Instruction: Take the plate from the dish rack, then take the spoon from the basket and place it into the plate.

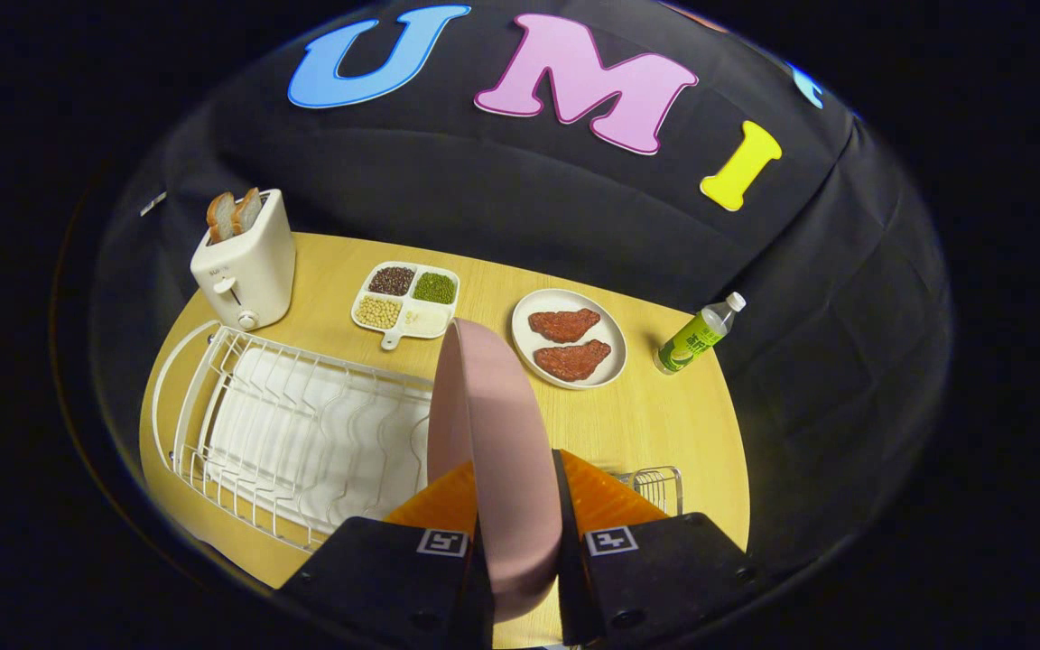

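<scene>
The toaster [245, 262] with bread sits at ten o'clock. Below it, at eight o'clock, the white dish rack [294, 433] stands with no dishes in it. The gripper [517, 519] squeezes the pink plate [493, 442] on its edge, standing up between both fingers, so it does not slip. A tray of beans [405, 300] waits at eleven o'clock. A white dish with meat [569, 349] and a green bottle [696, 336] sit at one o'clock. The wire basket [655, 487] peeks out just right of the fingers; I cannot see the spoon.
</scene>
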`<state>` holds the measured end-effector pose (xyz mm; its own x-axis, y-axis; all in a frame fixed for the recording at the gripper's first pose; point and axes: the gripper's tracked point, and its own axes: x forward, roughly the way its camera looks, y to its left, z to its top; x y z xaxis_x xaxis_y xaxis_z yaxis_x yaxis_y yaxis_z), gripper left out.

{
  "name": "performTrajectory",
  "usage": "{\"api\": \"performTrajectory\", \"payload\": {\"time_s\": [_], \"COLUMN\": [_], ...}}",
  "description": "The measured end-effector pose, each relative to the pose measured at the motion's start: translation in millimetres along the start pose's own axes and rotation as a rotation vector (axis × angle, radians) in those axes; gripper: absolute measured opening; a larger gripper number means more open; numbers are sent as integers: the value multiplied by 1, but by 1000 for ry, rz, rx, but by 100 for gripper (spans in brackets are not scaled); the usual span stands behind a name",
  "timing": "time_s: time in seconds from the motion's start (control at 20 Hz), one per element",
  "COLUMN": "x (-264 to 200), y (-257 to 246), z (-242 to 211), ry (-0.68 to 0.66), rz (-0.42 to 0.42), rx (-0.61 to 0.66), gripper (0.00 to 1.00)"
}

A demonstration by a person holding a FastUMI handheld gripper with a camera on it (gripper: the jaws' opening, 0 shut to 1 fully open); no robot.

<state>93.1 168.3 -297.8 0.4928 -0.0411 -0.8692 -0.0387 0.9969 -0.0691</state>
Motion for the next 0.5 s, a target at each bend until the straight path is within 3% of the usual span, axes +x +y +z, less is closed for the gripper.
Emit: {"api": "performTrajectory", "payload": {"time_s": [0.25,0.5], "x": [-40,-79], "y": [-11,-10], "z": [-8,-48], "ry": [-32,7], "rz": [102,247], "rx": [82,186], "gripper": [32,32]}}
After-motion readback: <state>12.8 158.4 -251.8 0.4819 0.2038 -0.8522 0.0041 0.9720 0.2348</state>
